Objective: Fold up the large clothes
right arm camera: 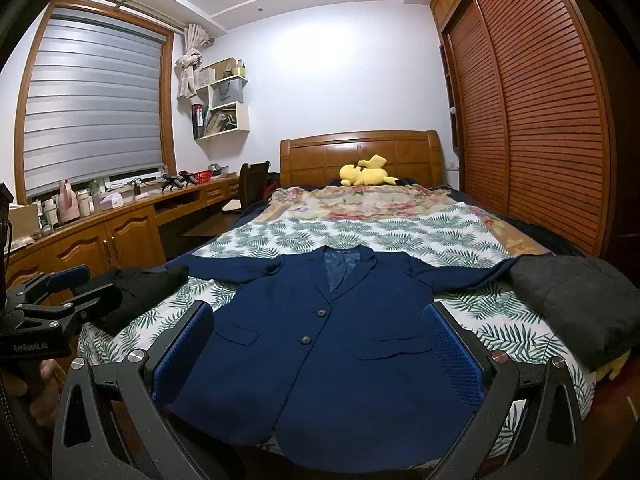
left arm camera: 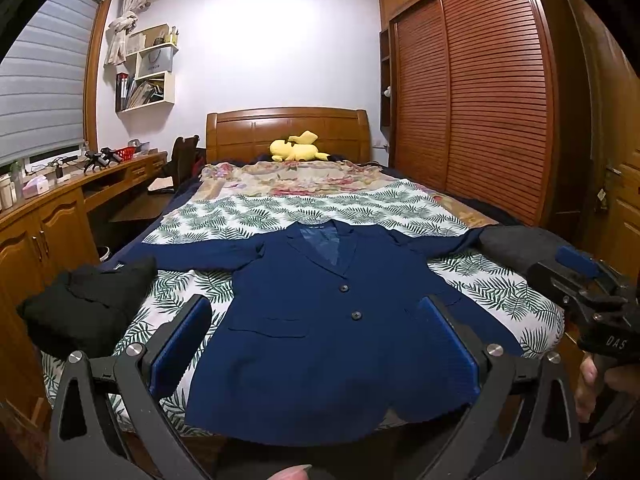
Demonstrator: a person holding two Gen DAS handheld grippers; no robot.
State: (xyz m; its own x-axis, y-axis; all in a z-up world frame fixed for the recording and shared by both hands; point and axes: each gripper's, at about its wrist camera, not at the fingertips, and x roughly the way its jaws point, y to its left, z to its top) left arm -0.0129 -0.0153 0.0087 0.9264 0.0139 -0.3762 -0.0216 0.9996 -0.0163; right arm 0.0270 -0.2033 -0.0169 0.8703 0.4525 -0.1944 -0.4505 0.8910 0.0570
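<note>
While both hover above the near bed edge:
Left gripper (left arm camera: 316, 344): blue-padded fingers spread wide, holding nothing.
Right gripper (right arm camera: 320, 344): likewise wide apart, empty.
Navy buttoned suit jacket (left arm camera: 320, 320): flat on leaf-print sheet (left arm camera: 240, 216), hem nearest, collar toward wooden headboard (left arm camera: 288, 128), sleeves sideways.
Cuffs: hidden beside black folded garment (left arm camera: 88, 308), grey folded garment (right arm camera: 576, 308).

I hold the left gripper (left arm camera: 316, 344) and right gripper (right arm camera: 320, 348) side by side, level, fingers (left arm camera: 180, 344) spread wide, gripping nothing.
</note>
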